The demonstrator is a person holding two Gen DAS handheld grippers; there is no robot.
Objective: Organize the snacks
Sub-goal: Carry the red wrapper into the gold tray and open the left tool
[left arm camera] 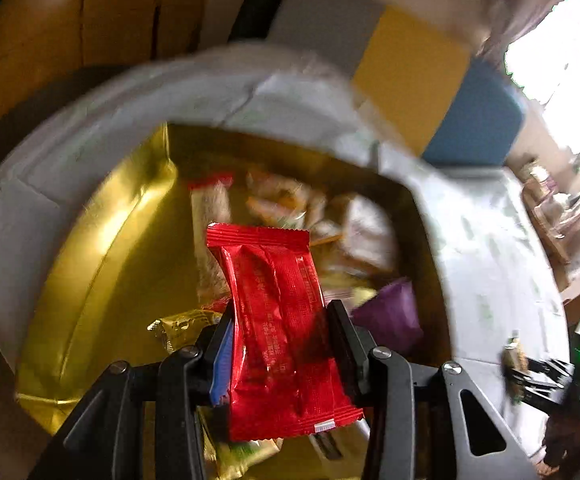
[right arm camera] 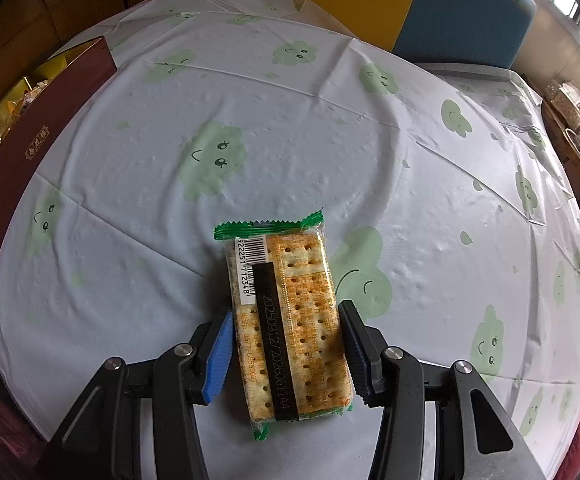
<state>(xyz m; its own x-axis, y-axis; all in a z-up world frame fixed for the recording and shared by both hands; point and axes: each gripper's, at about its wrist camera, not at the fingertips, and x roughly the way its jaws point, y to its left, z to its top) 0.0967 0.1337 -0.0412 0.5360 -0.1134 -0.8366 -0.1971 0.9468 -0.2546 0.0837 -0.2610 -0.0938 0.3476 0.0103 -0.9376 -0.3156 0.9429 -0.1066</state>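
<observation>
The table (right arm camera: 290,128) wore a pale cloth with green smiling shapes. A big box (left arm camera: 102,240) with a shiny gold inside sat on the table, and in the right view its dark red side (right arm camera: 46,120) showed at the far left. Blurry snack packs (left arm camera: 330,220) lay inside the box, a purple one (left arm camera: 390,316) among them. The left gripper (left arm camera: 280,344) was over the box, and its fingers squeezed a red snack pack (left arm camera: 282,320). The right gripper (right arm camera: 288,348) was over the cloth, and its fingers squeezed a cracker pack (right arm camera: 290,320) with green ends.
</observation>
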